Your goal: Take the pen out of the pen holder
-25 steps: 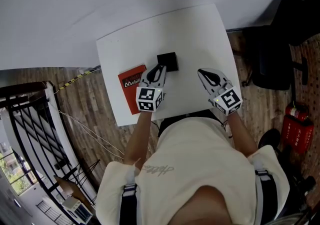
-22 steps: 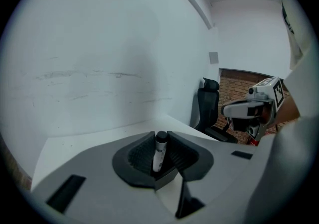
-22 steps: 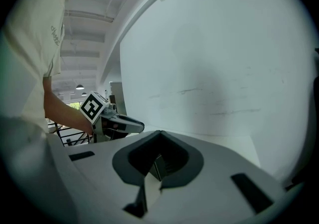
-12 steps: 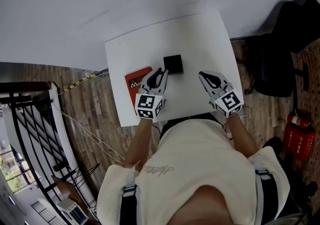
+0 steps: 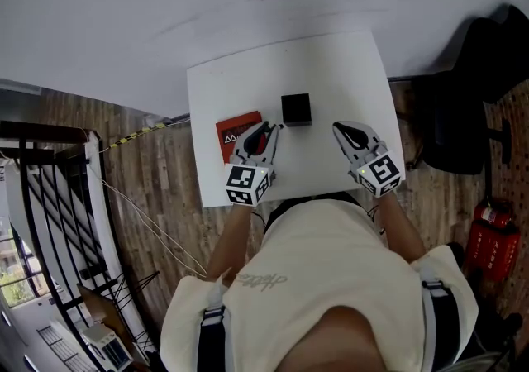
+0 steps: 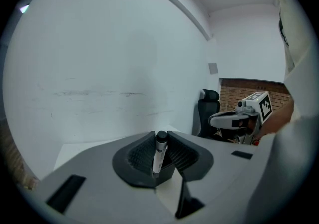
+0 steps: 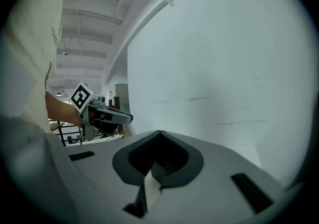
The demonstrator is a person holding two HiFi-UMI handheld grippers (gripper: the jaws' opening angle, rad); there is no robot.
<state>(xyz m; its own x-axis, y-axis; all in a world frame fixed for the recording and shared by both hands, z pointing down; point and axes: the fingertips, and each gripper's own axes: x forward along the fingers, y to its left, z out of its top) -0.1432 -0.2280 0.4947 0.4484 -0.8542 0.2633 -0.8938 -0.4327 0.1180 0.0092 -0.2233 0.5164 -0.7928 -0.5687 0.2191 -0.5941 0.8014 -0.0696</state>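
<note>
The black square pen holder stands near the middle of the white table. My left gripper hovers to its front left, over the edge of a red book, and is clear of the holder. In the left gripper view the left gripper is shut on a white pen with a black cap, held upright between the jaw tips. My right gripper hangs to the holder's front right, its tips together and nothing in them; the right gripper view shows the same.
A black office chair and a red fire extinguisher stand right of the table. A stair railing lies to the left. A white wall rises just behind the table. Each gripper shows in the other's view.
My left gripper has drawn up and back from the pen holder with the pen in it. The right gripper has shifted only a little. The head view has drifted.
</note>
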